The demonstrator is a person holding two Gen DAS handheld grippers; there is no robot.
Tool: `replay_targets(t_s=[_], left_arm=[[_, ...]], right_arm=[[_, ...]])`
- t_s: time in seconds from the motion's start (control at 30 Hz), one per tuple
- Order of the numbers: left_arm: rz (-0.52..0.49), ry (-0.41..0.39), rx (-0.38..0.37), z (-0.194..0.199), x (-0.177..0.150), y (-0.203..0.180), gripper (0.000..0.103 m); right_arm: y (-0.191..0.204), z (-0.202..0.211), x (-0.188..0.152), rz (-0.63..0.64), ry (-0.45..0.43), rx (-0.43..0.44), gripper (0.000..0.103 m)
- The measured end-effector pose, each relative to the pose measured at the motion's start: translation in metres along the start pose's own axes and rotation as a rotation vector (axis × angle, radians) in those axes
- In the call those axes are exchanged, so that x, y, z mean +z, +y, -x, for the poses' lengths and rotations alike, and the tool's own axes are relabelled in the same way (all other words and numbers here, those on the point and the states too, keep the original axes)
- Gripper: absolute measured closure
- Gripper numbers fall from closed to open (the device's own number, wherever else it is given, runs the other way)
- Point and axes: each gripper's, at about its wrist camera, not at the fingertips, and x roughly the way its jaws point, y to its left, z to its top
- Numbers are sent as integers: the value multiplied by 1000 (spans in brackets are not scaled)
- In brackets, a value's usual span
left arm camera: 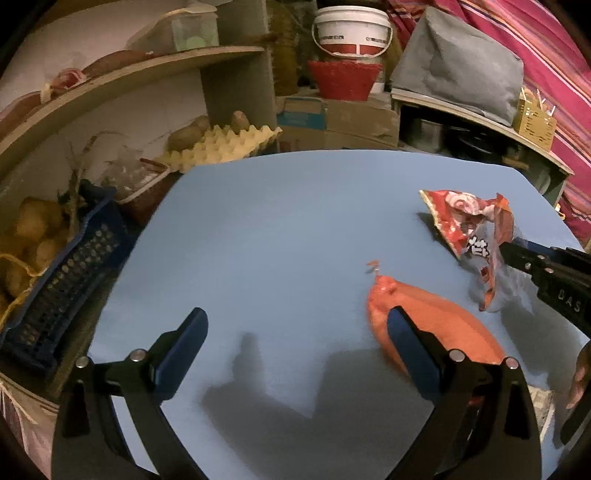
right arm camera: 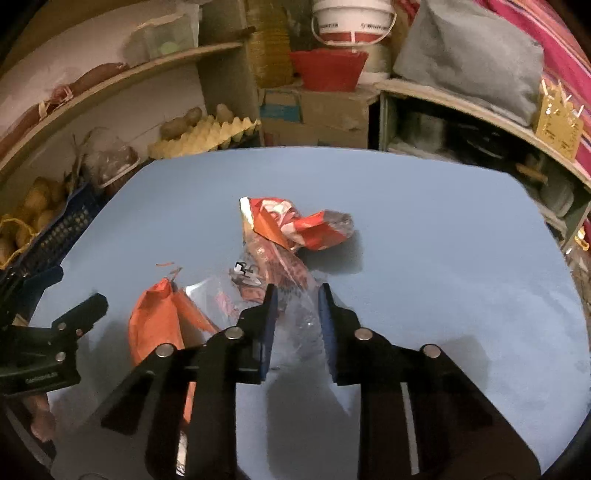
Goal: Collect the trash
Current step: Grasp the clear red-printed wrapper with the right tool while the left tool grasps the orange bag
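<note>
A crumpled red-and-clear snack wrapper [left arm camera: 465, 225] [right arm camera: 295, 225] lies on the blue table [left arm camera: 277, 221], right of centre in the left wrist view. My right gripper [right arm camera: 298, 295] [left arm camera: 505, 250] is shut on the wrapper's clear plastic end. An orange bag [left arm camera: 443, 325] [right arm camera: 159, 321] lies on the table just left of it, with a tiny orange scrap [left arm camera: 373, 266] beyond its tip. My left gripper [left arm camera: 295, 317] [right arm camera: 79, 317] stands open low over the table. Its right finger overlaps the orange bag's near end, and nothing sits between its pads.
A blue crate of potatoes [left arm camera: 66, 266] stands off the table's left edge, with a yellow egg tray [left arm camera: 221, 144] behind it. Shelves, a cardboard box, a red basket [left arm camera: 343, 79] and a white bucket [left arm camera: 351, 29] crowd the back. A person's hand [left arm camera: 580, 376] shows at the right.
</note>
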Motion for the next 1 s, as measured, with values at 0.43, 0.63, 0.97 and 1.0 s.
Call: replay_targets(t_s=[0.43,0.63,0.97,1.0], left_arm=[[11,144,-143,-31,7,-53,8],[23,168,-121,-40,0,-61,13],[-42,167,-145,-30,7,-84,93],[-45,161,-143,-30,10,-85,93]], right_arm=[[-75,63,-22,-84,-54,-80,82],[-101,92,-41,-63,-56,-137,82],[-143,126,-66,-100,-70,-195,82],[-146,130,-68,-107,-73,-197,82]])
